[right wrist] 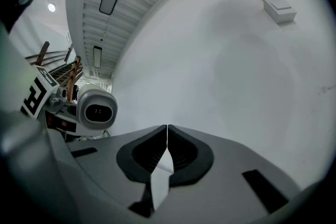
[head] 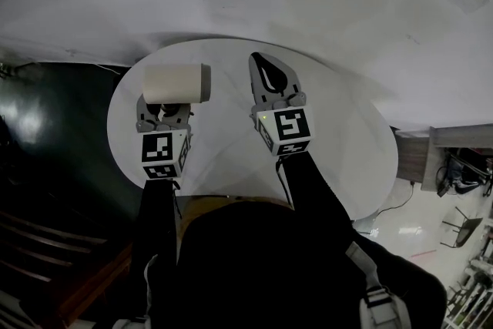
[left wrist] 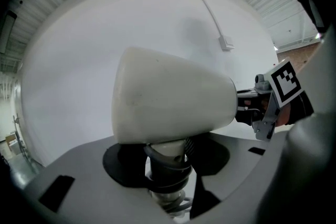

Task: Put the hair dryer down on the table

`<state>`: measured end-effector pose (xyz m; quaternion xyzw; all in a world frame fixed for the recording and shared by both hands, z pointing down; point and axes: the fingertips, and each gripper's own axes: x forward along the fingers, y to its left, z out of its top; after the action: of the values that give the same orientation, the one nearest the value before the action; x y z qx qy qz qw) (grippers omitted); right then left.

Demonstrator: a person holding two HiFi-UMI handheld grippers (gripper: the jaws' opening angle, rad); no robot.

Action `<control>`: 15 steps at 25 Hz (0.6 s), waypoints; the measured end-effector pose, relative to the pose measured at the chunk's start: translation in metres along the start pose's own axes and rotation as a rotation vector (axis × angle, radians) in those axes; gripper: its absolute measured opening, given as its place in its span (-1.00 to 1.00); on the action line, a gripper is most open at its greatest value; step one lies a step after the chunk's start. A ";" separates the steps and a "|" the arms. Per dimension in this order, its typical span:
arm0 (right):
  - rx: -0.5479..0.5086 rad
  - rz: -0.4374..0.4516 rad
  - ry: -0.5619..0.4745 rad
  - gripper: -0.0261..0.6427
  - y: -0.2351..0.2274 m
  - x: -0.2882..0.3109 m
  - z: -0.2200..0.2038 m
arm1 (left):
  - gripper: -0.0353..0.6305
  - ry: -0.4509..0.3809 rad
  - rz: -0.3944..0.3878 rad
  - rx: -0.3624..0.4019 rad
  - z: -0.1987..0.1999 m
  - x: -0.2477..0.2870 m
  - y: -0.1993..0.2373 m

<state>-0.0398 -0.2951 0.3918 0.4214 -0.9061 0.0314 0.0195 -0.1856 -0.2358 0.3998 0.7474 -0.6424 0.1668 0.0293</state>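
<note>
A cream hair dryer [head: 176, 82] hangs over the left part of the round white table [head: 347, 135], its barrel lying crosswise. My left gripper [head: 165, 110] is shut on the hair dryer's handle [left wrist: 167, 157], just under the broad body [left wrist: 168, 97]; a coiled cord shows below the jaws. In the right gripper view the hair dryer's nozzle [right wrist: 97, 107] faces the camera at the left. My right gripper [head: 262, 62] hovers over the table's middle, to the right of the dryer, with its jaws pressed together and nothing between them [right wrist: 167, 129].
A white wall rises behind the table, with a thin cable and a small box [left wrist: 227, 43] [right wrist: 281, 8] on it. Dark floor and steps lie to the left [head: 46, 166]. A wooden shelf [head: 454, 139] and a chair [head: 462, 227] stand at the right.
</note>
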 end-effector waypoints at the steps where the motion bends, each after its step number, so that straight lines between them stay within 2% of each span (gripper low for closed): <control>1: -0.001 -0.005 0.005 -0.84 -0.002 -0.001 -0.002 | -0.27 0.009 -0.011 0.005 -0.002 0.004 -0.001; 6: -0.006 -0.043 0.018 -0.84 -0.012 -0.004 -0.003 | -0.27 0.079 -0.084 0.052 -0.024 0.032 -0.005; 15: -0.031 -0.111 0.055 -0.83 -0.037 -0.015 -0.012 | -0.27 0.260 -0.229 0.095 -0.091 0.085 -0.034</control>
<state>-0.0015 -0.3061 0.4048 0.4695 -0.8809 0.0279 0.0524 -0.1618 -0.2873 0.5159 0.7884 -0.5352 0.2879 0.0957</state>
